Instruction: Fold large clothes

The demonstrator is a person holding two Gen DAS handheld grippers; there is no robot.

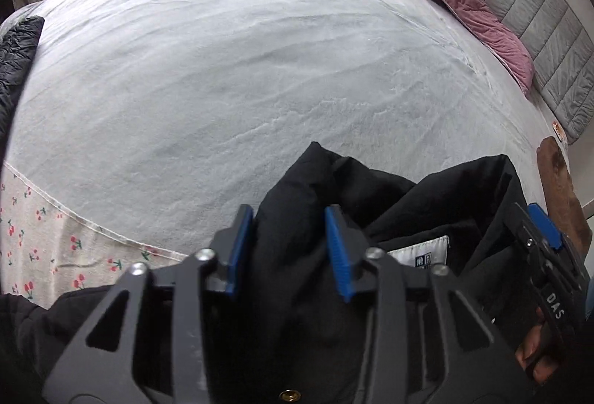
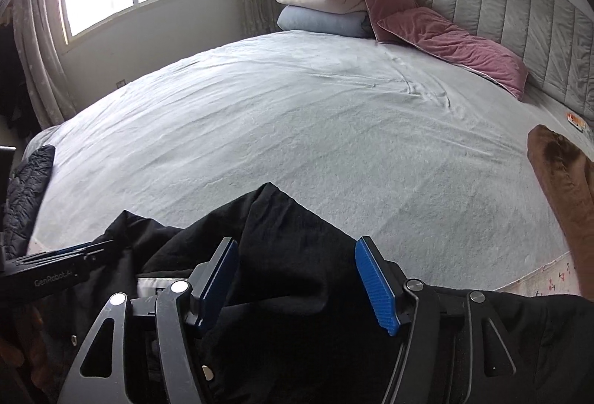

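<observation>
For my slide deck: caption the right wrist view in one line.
Right claw open over a crumpled black garment at the near edge of a white-sheeted bed.

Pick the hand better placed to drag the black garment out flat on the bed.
Left. The left gripper looks closed on a fold of the black garment, so it could pull at once. The right gripper has its fingers apart over the cloth, gripping nothing.
</observation>
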